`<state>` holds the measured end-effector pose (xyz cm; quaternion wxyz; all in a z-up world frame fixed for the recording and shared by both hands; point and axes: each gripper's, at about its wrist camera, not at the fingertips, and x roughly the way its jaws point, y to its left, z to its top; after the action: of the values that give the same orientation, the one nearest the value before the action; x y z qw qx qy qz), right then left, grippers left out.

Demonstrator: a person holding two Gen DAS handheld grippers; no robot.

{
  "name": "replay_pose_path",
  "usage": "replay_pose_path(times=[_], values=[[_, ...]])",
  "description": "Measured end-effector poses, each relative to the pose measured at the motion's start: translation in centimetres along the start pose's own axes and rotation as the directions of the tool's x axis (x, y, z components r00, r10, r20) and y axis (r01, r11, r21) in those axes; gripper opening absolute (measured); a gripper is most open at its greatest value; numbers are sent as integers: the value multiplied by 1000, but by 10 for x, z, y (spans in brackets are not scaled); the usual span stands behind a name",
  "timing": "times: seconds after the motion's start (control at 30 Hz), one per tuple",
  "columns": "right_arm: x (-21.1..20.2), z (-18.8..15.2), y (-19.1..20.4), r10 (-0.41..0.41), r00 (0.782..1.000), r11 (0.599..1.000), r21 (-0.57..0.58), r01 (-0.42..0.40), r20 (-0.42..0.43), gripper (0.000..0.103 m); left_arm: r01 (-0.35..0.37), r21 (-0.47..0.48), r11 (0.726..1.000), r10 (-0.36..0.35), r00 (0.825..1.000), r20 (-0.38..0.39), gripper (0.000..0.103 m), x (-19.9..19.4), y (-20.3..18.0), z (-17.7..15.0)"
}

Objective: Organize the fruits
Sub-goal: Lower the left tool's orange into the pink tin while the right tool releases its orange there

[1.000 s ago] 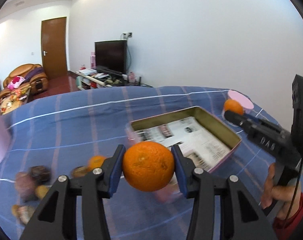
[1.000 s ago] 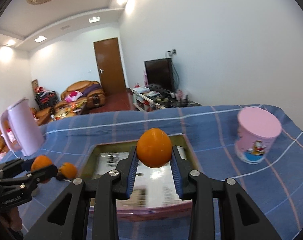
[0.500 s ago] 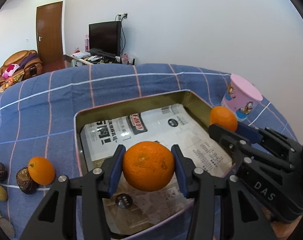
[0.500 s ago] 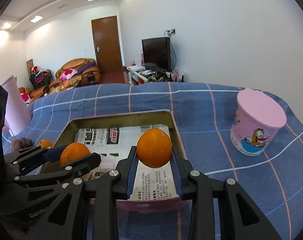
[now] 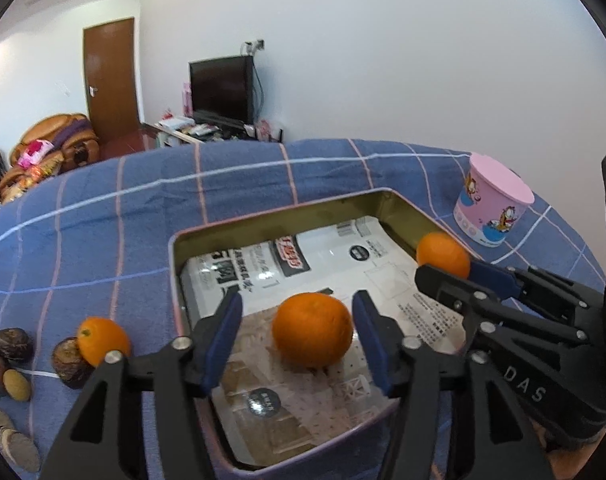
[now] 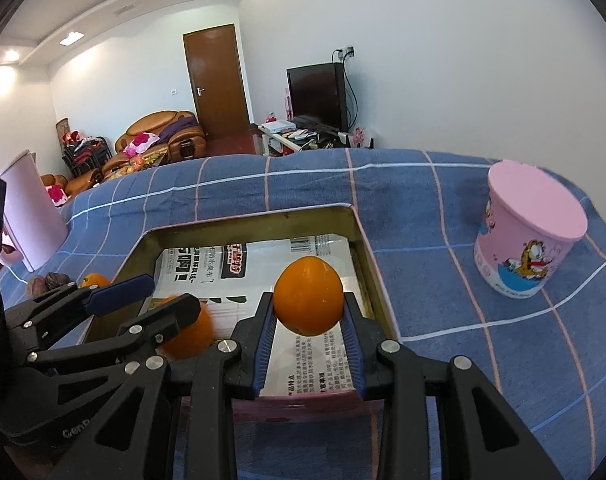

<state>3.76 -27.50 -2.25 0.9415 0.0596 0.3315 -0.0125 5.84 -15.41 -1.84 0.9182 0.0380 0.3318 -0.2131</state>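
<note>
A shallow metal tin [image 5: 287, 208] lined with printed paper lies on the blue checked cloth. My left gripper [image 5: 299, 334] hangs over the tin's near part with its jaws opening; an orange [image 5: 311, 329] sits on the paper between the blue pads, with gaps on both sides. My right gripper [image 6: 307, 316] is shut on a second orange [image 6: 307, 295] above the tin's right part [image 6: 369, 248]. In the left wrist view that orange [image 5: 442, 254] and the right gripper [image 5: 455, 276] show at the right. The released orange [image 6: 191, 334] shows partly behind the left gripper's fingers [image 6: 119, 298].
A small orange [image 5: 102, 340] lies left of the tin among dark brown fruits [image 5: 69, 360] and a small yellowish one [image 5: 16, 385]. A pink lidded cup [image 6: 531, 228] stands right of the tin. A pink jug [image 6: 27, 212] stands at the far left.
My left gripper came over the tin, sank and spread its jaws, so its orange now rests on the paper. The right gripper dipped slightly, orange still clamped.
</note>
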Motion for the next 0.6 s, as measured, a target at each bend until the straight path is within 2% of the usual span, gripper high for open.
replay_pose_path(times=[0.07,0.2,0.3,0.37,0.4,0.47,0.6], values=[[-2,0,-3,9,1000,1000,18,-9,7,36,-10,4,1000,10,1000,21,74,-5,0,1],[-4,0,-12,33,999,997,70,-34,21,41,-26,-10,1000,27,999,38,84,-8,4,2],[-8,1,-16,45,998,995,91,-49,45,47,-19,-31,999,21,999,45,90,-11,7,4],[-13,1,-17,39,996,994,103,-46,75,55,-23,-31,999,25,997,66,99,-15,7,5],[-16,2,-19,46,994,992,114,-58,98,56,-25,-29,999,27,997,78,101,-17,7,6],[-21,3,-21,39,991,990,129,-55,125,66,-35,-17,999,36,994,101,103,-22,6,6],[-30,2,-26,6,984,988,152,-34,180,68,-44,-15,999,46,994,103,103,-25,12,7]])
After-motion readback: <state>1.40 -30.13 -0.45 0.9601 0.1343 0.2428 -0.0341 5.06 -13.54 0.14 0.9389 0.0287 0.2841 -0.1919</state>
